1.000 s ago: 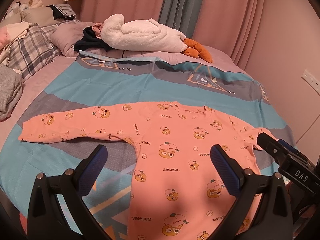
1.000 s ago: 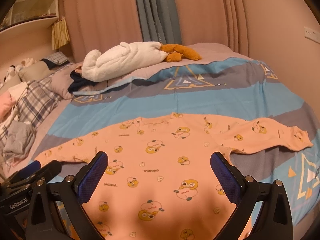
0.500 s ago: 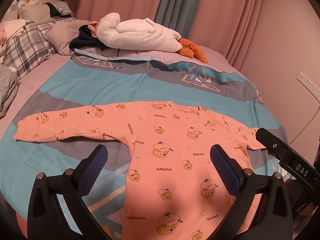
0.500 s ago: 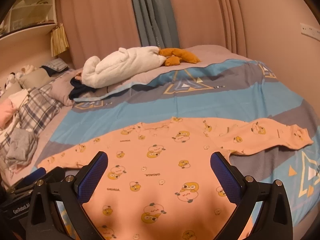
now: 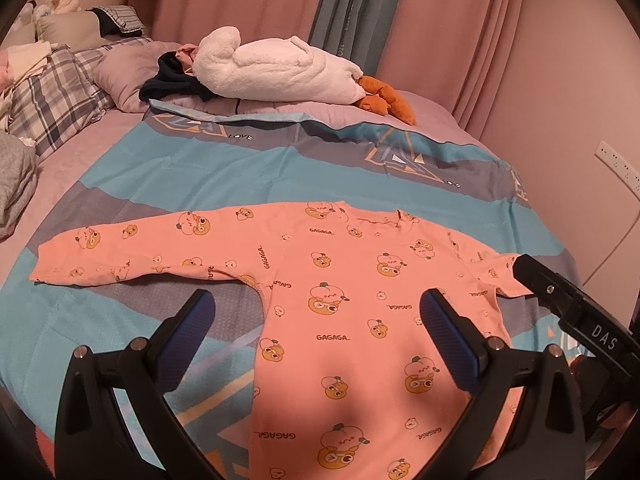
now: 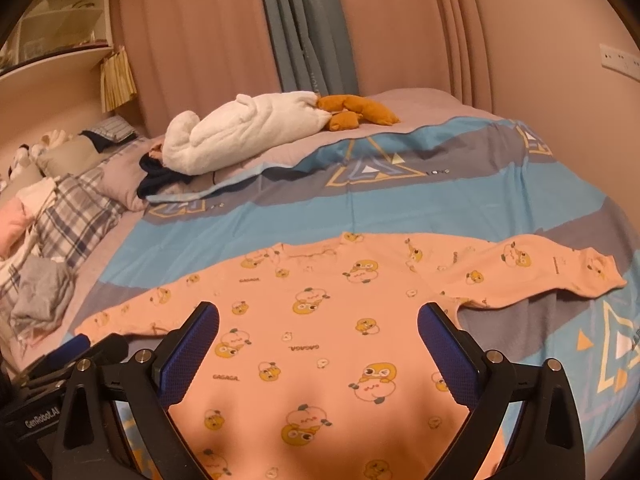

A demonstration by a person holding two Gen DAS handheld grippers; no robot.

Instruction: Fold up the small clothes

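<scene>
A small orange long-sleeved garment (image 5: 352, 300) printed with cartoon fruit lies flat on the bed, both sleeves spread out sideways. It also shows in the right wrist view (image 6: 320, 320). My left gripper (image 5: 316, 320) is open and empty, held above the garment's body near the left armpit. My right gripper (image 6: 318, 328) is open and empty above the garment's middle. The right gripper's body (image 5: 576, 320) shows at the right edge of the left wrist view, over the right sleeve. The left gripper's body (image 6: 60, 364) shows at the lower left of the right wrist view.
The bed has a blue and grey patterned cover (image 5: 240, 168). A white plush goose (image 5: 272, 72) with orange feet lies at the far side. Plaid pillows (image 5: 56, 96) and grey clothes (image 6: 40, 296) sit at the left. Pink curtains and a wall stand behind and to the right.
Both grippers have risen and pulled back a little, so the garment sits lower and farther in both views. The garment has not moved. Both grippers stay open.
</scene>
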